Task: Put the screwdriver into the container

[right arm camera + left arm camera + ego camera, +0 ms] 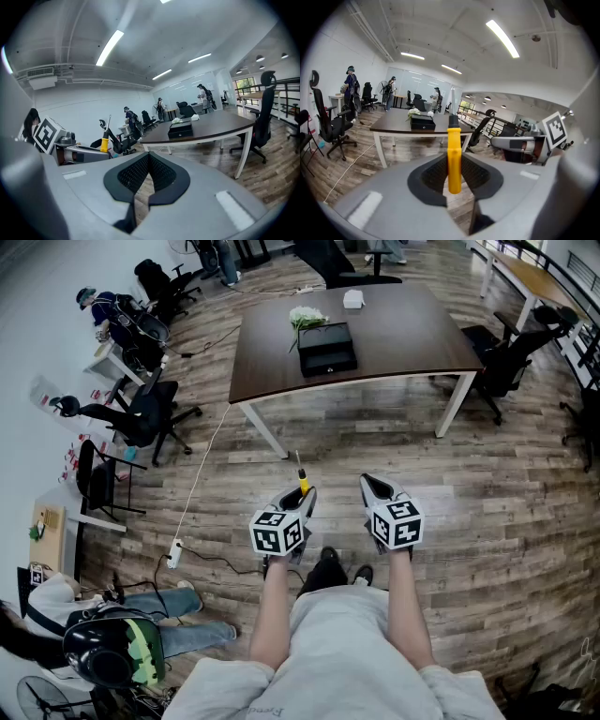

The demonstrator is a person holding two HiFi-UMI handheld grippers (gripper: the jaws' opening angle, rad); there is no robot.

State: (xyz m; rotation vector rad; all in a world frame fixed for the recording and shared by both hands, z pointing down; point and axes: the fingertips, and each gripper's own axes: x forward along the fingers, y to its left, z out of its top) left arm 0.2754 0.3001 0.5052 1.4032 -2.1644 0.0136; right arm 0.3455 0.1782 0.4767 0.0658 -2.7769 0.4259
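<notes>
The person holds two grey plastic grippers over a floor of grey-brown wood planks, each carrying one cube faced with black-and-white square markers. The left gripper (302, 497) pinches the single screwdriver (302, 482) between its two black, cross-hatched pads. The pads clamp the lower half of the smooth yellow handle, which stands upright with a black collar and a thin metal shaft above it. The right gripper (371, 487) is just beside the left one, and its two jaws are pressed together at the tips with nothing between them. The screwdriver is well apart from the one container (326, 348), a low black rectangular box with a small pale fitting on its front face. The container rests near the left end of a single table (403, 338), which has a dark brown top with a curved near edge and white square-section legs. Just behind the container lies one bunch of white flowers (306, 317) with green stems, and further back stands one small white box (353, 299). One black swivel office chair (506, 357) stands at the table's right end. One white cable (202, 465) runs across the planks from near the table's left leg to one white power strip (174, 552).
</notes>
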